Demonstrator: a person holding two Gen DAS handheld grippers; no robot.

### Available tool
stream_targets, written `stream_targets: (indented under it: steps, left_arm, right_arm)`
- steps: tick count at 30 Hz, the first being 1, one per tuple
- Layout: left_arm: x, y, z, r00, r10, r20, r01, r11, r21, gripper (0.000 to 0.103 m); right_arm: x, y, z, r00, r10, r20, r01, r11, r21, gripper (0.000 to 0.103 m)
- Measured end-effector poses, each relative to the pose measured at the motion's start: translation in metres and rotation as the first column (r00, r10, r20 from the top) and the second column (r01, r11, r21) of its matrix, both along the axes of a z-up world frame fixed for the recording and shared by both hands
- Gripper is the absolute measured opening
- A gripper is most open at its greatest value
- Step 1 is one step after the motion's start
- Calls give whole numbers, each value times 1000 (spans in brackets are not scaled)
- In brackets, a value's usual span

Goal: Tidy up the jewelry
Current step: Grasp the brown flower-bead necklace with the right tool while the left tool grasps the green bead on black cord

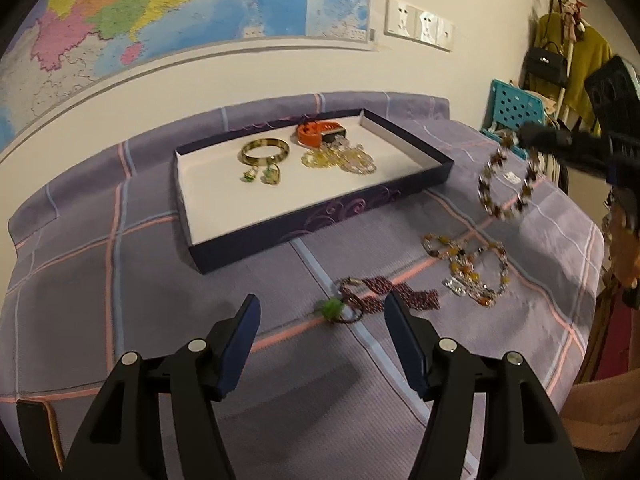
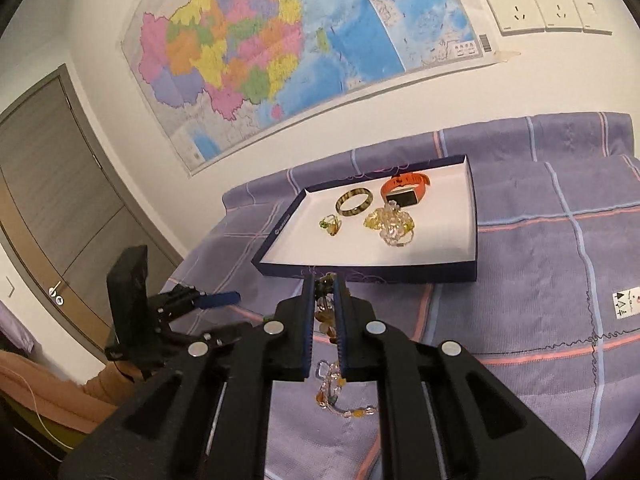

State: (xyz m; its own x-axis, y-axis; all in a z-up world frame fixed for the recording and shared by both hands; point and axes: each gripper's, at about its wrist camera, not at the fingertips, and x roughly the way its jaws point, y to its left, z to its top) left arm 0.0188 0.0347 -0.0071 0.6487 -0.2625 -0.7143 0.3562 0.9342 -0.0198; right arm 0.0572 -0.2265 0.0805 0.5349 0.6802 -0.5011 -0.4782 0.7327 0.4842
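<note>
From the left wrist, the left gripper [image 1: 320, 320] has its fingers wide apart over the purple blanket [image 1: 120, 300] with nothing between them, and a bead bracelet [image 1: 506, 184] hangs in the air from the right gripper [image 1: 520, 136], beside the tray [image 1: 320, 216]. From the right wrist, the right gripper [image 2: 324, 284] is squeezed tight on that bead bracelet [image 2: 326, 320], just in front of the tray [image 2: 440, 272] with a bangle [image 2: 354, 202] and a watch [image 2: 404, 190].

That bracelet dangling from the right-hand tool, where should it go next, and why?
Probably over to the tray and down. The right gripper is shut on the bracelet, which hangs above the bed, and the bangle and watch already lie there.
</note>
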Motion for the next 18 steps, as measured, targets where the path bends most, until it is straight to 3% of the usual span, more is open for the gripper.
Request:
stream_targets:
  steps: [8,15,18]
  left_arm:
    - [5,-10,-12,999,-27,-42,28,999,30,58]
    - [17,-15,-21,996,-3,-84,7,999,47,31]
    - [15,-17,-21,997,-10,-80,14,998,57,29]
  right_arm:
    - [0,3,-12,999,6,-34,-5,1000,8,10]
    - [2,6,-17,999,6,-48,-6,1000,18,10]
    - [4,7,-18,999,9,-53,-8,1000,23,10]
